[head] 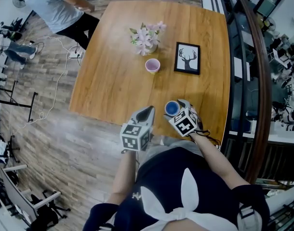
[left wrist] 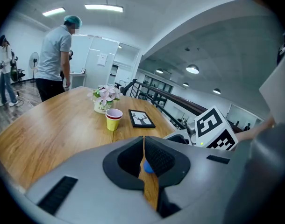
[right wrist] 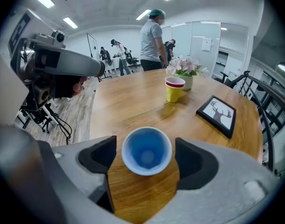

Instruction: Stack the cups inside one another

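Hiding behind left gripper [left wrist: 144, 141]: blue cup [left wrist: 148, 167]

The left gripper [left wrist: 144, 146] and right gripper [right wrist: 146, 148] are smooth grey shells with black ribbed pads [left wrist: 161, 158] set inside their jaws; each carries a white cube [head: 136, 136] printed with black square markers; a thin dark cable [head: 210, 136] trails from the right one. The person wears a dark navy top [head: 166, 174]; a white cloth [head: 186, 196] is knotted at its front.
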